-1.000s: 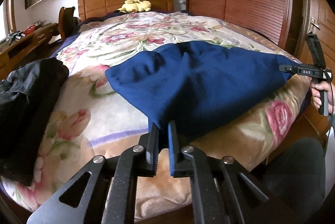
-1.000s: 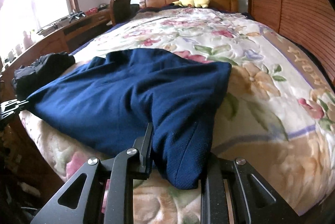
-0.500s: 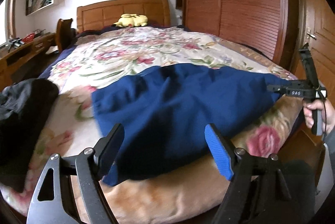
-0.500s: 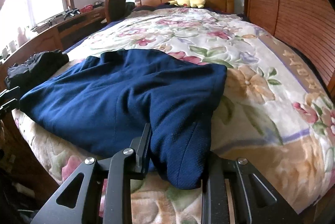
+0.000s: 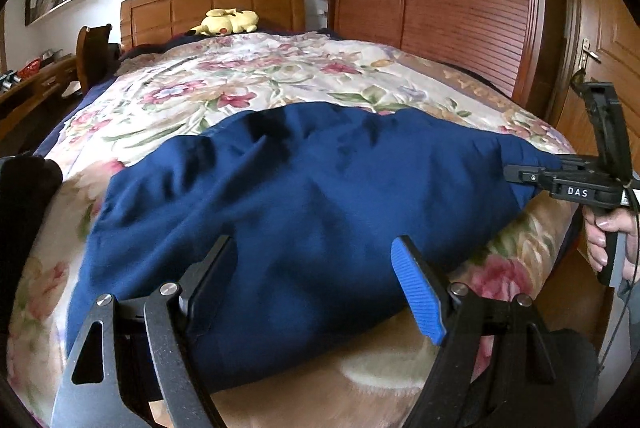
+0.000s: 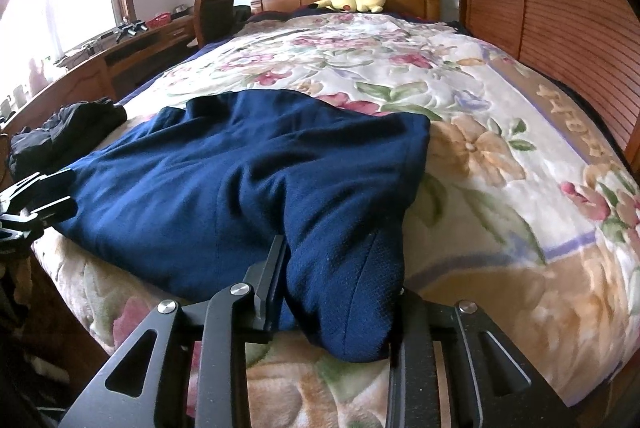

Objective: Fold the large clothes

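A navy knit garment [image 5: 304, 196] with a fine pebbled weave lay rumpled across the foot of a bed under a plush floral blanket [image 6: 500, 164]. The left hand-held gripper [image 5: 316, 288], with one ribbed blue pad, stood spread wide over the cloth. The right hand-held gripper [image 6: 340, 292] pinched a thick fold of the garment's corner. Its black body read "DAS" [image 5: 578, 192].

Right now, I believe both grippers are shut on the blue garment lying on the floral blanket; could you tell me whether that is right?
Not quite: only the right gripper is shut on the blue garment. The left wrist view shows the left gripper open, its fingers spread over the cloth. The garment does lie on the floral blanket.
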`<state>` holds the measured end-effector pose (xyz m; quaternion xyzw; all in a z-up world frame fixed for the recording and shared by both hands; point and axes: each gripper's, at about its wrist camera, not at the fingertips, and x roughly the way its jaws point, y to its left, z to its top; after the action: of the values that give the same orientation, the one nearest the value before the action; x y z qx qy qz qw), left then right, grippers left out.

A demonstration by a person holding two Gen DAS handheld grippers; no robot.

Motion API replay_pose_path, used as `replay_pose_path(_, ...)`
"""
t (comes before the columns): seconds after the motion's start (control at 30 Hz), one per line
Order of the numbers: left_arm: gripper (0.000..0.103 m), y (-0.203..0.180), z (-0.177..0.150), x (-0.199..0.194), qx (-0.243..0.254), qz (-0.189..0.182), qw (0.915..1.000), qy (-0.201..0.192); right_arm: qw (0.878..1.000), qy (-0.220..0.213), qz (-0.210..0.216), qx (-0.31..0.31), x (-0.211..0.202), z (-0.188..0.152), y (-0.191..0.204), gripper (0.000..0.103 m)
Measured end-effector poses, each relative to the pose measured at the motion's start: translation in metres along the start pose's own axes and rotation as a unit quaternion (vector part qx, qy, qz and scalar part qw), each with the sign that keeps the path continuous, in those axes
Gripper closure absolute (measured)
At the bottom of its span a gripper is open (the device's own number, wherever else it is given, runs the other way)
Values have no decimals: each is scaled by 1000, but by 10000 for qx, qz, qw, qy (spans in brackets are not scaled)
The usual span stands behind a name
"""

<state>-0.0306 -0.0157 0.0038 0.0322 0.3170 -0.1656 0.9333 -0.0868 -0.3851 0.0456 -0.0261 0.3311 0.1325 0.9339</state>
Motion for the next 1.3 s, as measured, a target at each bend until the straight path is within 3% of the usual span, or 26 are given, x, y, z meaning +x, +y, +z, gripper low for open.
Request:
replay_pose_path(0.53,23,-7,-12,32,25,-97,9993,347,9996,-46,228,179,3,-5,-11,69)
replay_pose_path(0.6,23,-7,-13,34,25,-116,9992,384,9994,-205,274,81,-3,-2,-6,77)
replay_pose_path(0.73,23,-1,-13,22,-17,-89,9994,323,9985,-465,280,-109,-17,17,8,80)
replay_pose_path(1.03,23,49,-12,-53,-212,184,9991,-318,9893,-1026,347,-979,-42,80,85,83)
replay_pose_path(1.3,23,118,-39,-108,-561,780,9936,-586,9697,-1074,1001,-1955,-35,104,196,83)
